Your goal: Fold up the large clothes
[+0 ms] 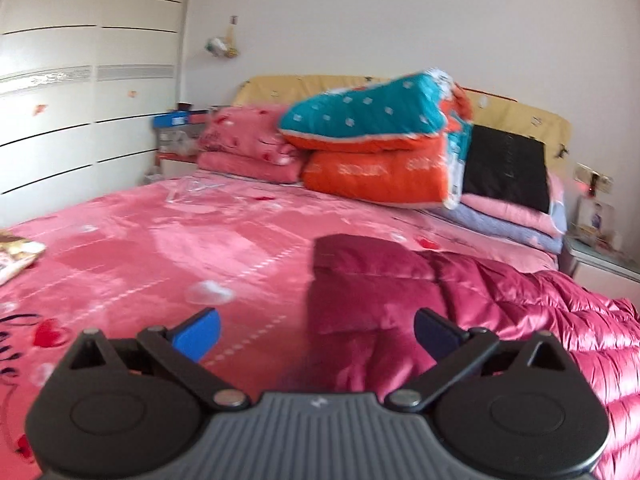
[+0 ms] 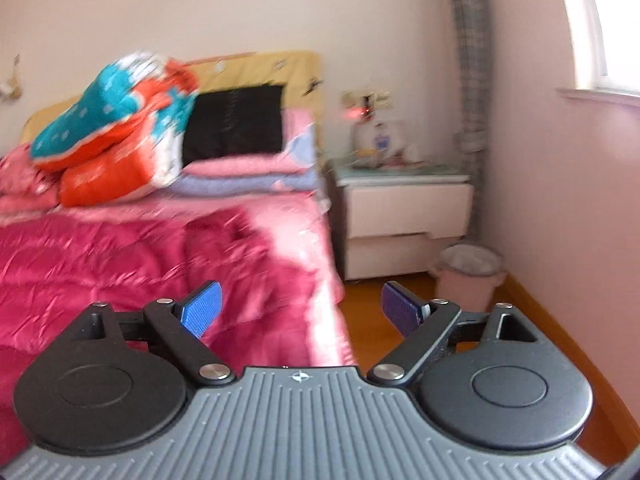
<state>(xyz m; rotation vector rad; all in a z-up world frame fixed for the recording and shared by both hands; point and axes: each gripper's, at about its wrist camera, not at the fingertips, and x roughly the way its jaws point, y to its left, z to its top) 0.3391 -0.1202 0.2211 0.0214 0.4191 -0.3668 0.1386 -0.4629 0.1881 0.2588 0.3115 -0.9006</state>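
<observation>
A large magenta quilted down jacket (image 1: 500,300) lies spread on the pink bed (image 1: 160,248), its near part folded over towards the middle. It also shows in the right wrist view (image 2: 120,272), reaching to the bed's right edge. My left gripper (image 1: 316,334) is open and empty, held above the jacket's left edge. My right gripper (image 2: 302,312) is open and empty, held above the bed's right edge (image 2: 332,300), with jacket to its left and wooden floor to its right.
Folded quilts, teal and orange (image 1: 376,144), and pink pillows (image 1: 248,148) are stacked at the headboard. A wardrobe (image 1: 80,80) stands on the left. A white nightstand (image 2: 404,216) and a pink bin (image 2: 468,276) stand right of the bed.
</observation>
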